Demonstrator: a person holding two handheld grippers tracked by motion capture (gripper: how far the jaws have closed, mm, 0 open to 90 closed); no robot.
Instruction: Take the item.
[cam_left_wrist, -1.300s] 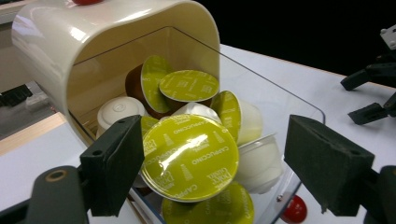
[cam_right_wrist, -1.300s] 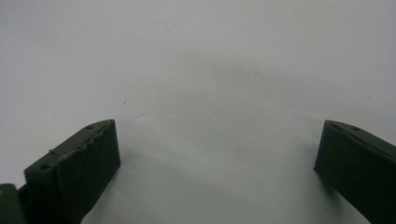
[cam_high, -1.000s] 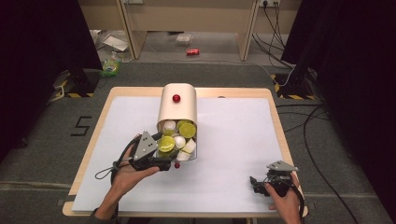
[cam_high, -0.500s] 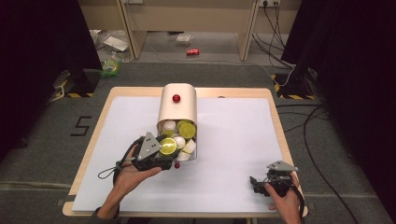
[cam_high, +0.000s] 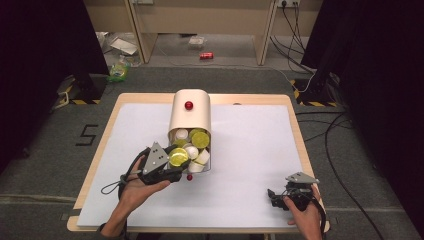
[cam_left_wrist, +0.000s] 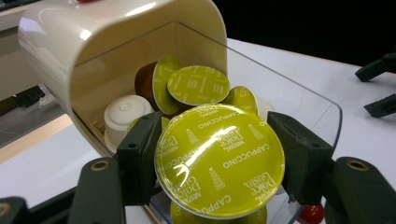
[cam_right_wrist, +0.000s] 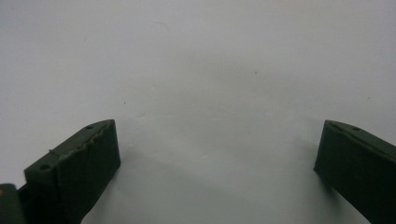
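A cream capsule holder (cam_high: 190, 117) lies mid-table with its clear drawer (cam_left_wrist: 299, 102) pulled out toward me. Several yellow-green and white coffee capsules lie in the drawer. My left gripper (cam_high: 177, 160) is at the drawer's front end, shut on a yellow-green capsule (cam_left_wrist: 219, 165) with a "Cappuccino" foil lid, one jaw on each side of its rim. That held capsule (cam_high: 178, 156) sits just above the others. My right gripper (cam_high: 274, 196) rests low at the table's front right. Its jaws (cam_right_wrist: 217, 158) stand wide apart over bare white sheet, holding nothing.
A white sheet (cam_high: 250, 140) covers the wooden table. A red knob (cam_high: 189, 177) marks the drawer's front and a red ball (cam_high: 188, 105) sits on the holder's top. Cables run over the floor to the right of the table.
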